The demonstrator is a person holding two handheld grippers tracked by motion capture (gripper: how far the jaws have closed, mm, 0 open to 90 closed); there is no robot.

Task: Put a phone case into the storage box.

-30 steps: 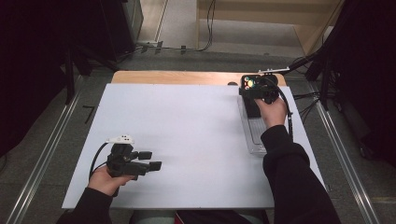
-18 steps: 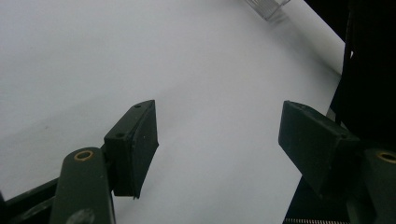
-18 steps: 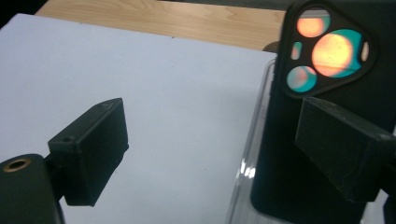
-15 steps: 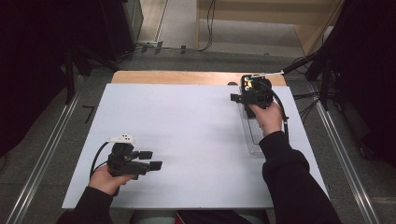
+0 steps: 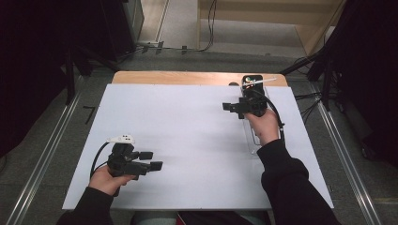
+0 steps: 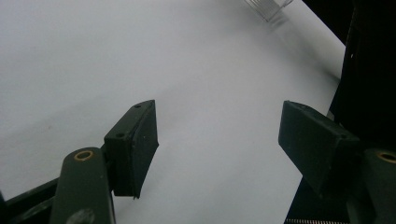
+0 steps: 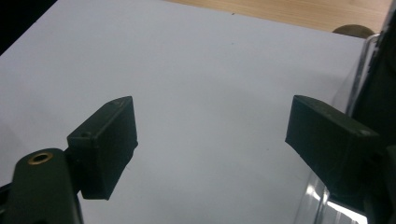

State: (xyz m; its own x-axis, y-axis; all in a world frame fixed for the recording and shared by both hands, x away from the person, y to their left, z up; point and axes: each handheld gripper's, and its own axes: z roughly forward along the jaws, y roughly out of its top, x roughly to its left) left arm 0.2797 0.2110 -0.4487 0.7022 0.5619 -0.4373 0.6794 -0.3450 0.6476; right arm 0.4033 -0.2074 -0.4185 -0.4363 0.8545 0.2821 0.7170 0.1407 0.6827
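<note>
White sheet (image 5: 187,140) covers table; wood edge (image 5: 187,77) bare at far side. Grey floor (image 5: 178,28) beyond, cables (image 5: 209,23), metal rails (image 5: 42,159) both sides.

This looks like a lab or recording room set up for data capture, not a home. A white sheet (image 5: 187,140) covers the surface, whose bare wooden edge (image 5: 187,77) shows well beyond the fingers. Dark curtains (image 5: 42,61) hang on both sides, well away from the fingers. Metal rails (image 5: 42,164) run along the grey floor (image 5: 178,56) on either side of the surface. Loose cables (image 5: 206,28) lie across the floor at the far end, near a light wooden platform (image 5: 263,14).
</note>
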